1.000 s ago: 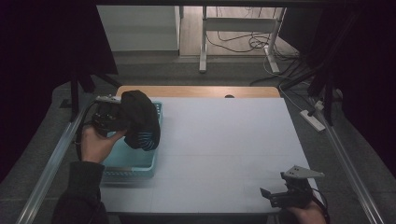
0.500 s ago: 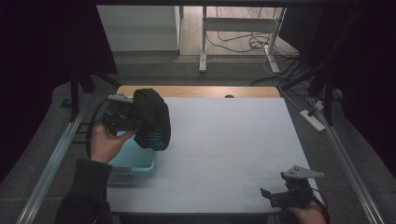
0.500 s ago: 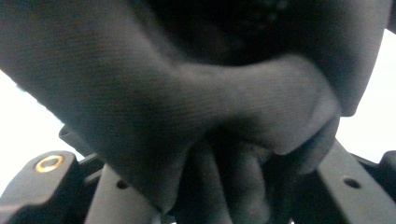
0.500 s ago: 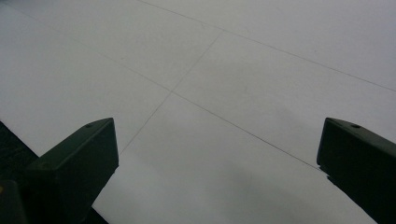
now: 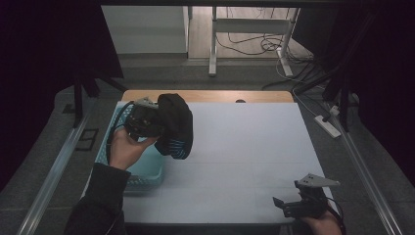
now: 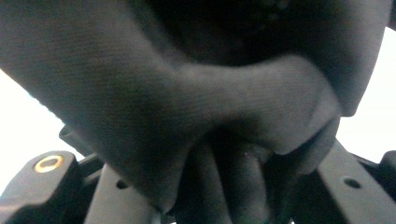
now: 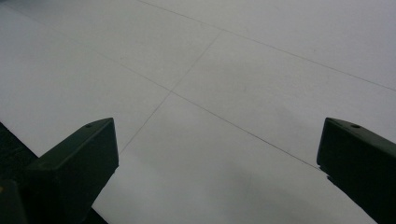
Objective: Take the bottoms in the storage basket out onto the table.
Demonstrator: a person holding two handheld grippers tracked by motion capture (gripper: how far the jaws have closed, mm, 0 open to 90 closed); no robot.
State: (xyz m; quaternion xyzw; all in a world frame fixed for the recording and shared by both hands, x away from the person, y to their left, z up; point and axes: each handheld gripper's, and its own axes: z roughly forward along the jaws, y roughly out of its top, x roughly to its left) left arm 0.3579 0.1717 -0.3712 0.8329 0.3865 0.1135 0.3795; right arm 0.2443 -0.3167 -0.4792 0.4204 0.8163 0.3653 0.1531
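A black fabric bundle (image 5: 175,125) with blue stripes at its lower end hangs in the air over the right rim of the light blue basket (image 5: 145,174). My left gripper (image 5: 159,123) is shut on it, held up by a hand coming from the left. In the left gripper view the dark cloth (image 6: 196,93) is pinched between the two jaws and covers most of the picture. My right gripper (image 5: 283,205) rests low at the table's front right corner. Its jaws stand wide open over bare white tabletop (image 7: 224,74), with nothing between them.
The white table surface (image 5: 244,142) stretches from the basket to the right edge. A wooden strip (image 5: 210,95) runs along its far edge. Metal rails flank both sides, and a power strip (image 5: 329,126) lies on the floor at the right.
The left gripper has carried the black bundle to the right, from above the basket toward the white tabletop. The right gripper has stayed put.
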